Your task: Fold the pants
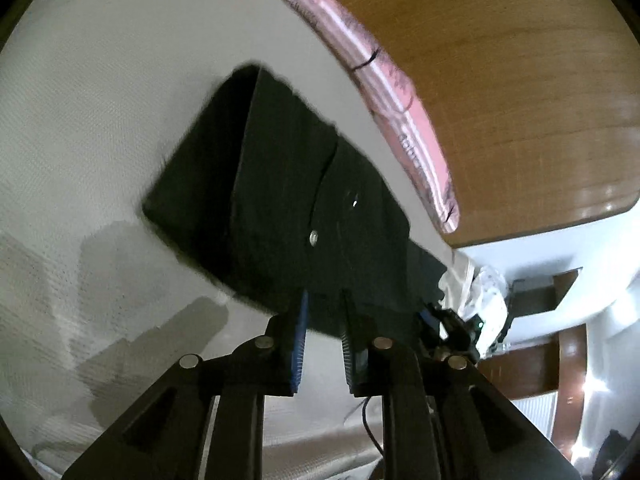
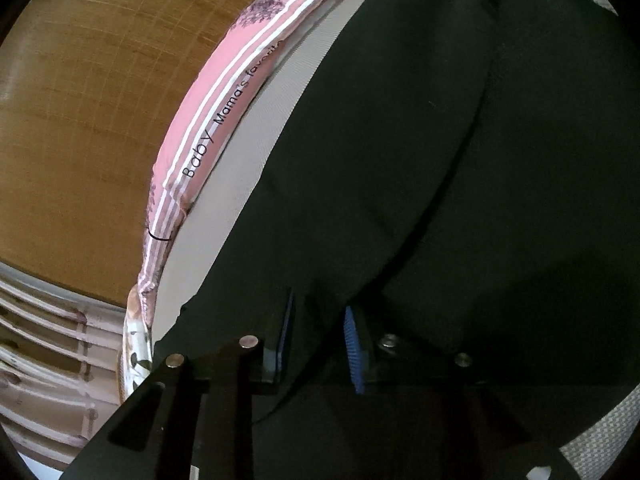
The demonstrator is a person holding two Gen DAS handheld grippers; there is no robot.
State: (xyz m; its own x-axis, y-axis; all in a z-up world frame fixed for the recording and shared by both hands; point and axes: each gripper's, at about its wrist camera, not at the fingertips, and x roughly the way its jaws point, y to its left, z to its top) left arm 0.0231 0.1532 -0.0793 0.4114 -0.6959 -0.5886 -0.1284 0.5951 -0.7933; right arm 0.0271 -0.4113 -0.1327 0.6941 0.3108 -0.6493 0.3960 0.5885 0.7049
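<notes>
The black pants point(image 1: 280, 200) lie on a white textured bed cover point(image 1: 80, 120), with a fold across the far end and a metal button near the waist. My left gripper point(image 1: 324, 308) is at the near edge of the pants, its jaws a small gap apart with black cloth between them. The right gripper shows in the left wrist view point(image 1: 436, 320) at the same edge, further right. In the right wrist view the pants point(image 2: 440, 160) fill most of the frame, and my right gripper point(image 2: 320, 320) has its jaws narrowly apart around a ridge of the cloth.
A pink striped pillow point(image 1: 400, 100) with printed words lies along the bed's far side, also seen in the right wrist view point(image 2: 224, 112). Behind it is a wooden headboard point(image 1: 500, 80). White crumpled cloth point(image 1: 484, 300) lies at the bed's right end.
</notes>
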